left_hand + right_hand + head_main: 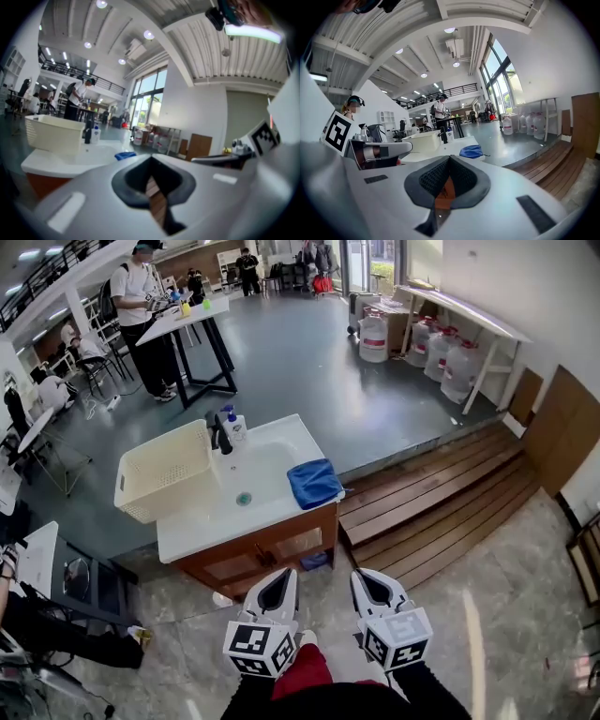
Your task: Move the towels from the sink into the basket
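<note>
fingers (pixel 79 206) together, grippers (pixel 281 574) (pixel 362 576) side by side

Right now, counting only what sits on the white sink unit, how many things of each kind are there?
blue towel: 1
cream basket: 1
black tap: 1
pump bottle: 1
Total: 4

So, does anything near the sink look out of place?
Only the blue towel: it lies bunched at the right edge of the sink top, slightly overhanging, outside the basin. Nothing else stands out.
</note>
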Tool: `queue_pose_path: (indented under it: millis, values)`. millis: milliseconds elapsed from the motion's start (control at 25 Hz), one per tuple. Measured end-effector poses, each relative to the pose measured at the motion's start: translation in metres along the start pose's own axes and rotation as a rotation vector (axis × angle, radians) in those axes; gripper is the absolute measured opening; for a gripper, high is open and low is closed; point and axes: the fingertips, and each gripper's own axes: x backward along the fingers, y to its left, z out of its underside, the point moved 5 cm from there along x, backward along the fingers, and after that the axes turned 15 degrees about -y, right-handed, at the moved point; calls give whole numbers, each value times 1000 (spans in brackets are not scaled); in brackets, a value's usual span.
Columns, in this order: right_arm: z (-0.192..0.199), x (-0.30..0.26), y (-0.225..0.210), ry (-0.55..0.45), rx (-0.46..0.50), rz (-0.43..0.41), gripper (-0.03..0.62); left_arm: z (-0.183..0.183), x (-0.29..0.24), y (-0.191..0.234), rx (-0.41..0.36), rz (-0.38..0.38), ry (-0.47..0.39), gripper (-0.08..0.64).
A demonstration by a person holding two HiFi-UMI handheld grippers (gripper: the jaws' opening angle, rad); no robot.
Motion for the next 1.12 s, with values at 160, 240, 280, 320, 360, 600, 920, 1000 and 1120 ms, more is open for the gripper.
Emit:
queue_pose_path:
  millis: [160, 240, 280, 320, 360, 600, 920, 1000, 1120]
  values:
    - [-1, -32, -8, 1, 10, 34, 8, 0, -26, 30, 16, 18, 10, -2]
    - [-2, -46, -13, 1, 14, 54, 8, 0, -39, 44, 19, 28, 18, -1]
    - [-2, -53, -15, 2, 15, 64, 8, 0, -45, 50, 19, 33, 21, -2]
    - [-3, -58, -17, 2, 15, 74, 8, 1, -50, 56, 19, 38, 24, -2]
    - [-4, -64, -19, 3, 16, 83, 8, 1, -55, 62, 19, 43, 27, -2]
    - [-1, -92, -26, 13, 25, 134, 8, 7, -85, 86, 12, 66, 65, 31]
    - [4, -123, -31, 29, 28, 194, 8, 14, -119, 111, 34, 128, 104, 48]
    - [4, -127, -33, 29, 29, 211, 8, 16, -127, 113, 36, 152, 117, 61]
    - [4, -131, -38, 31, 25, 236, 8, 20, -139, 115, 26, 183, 133, 75]
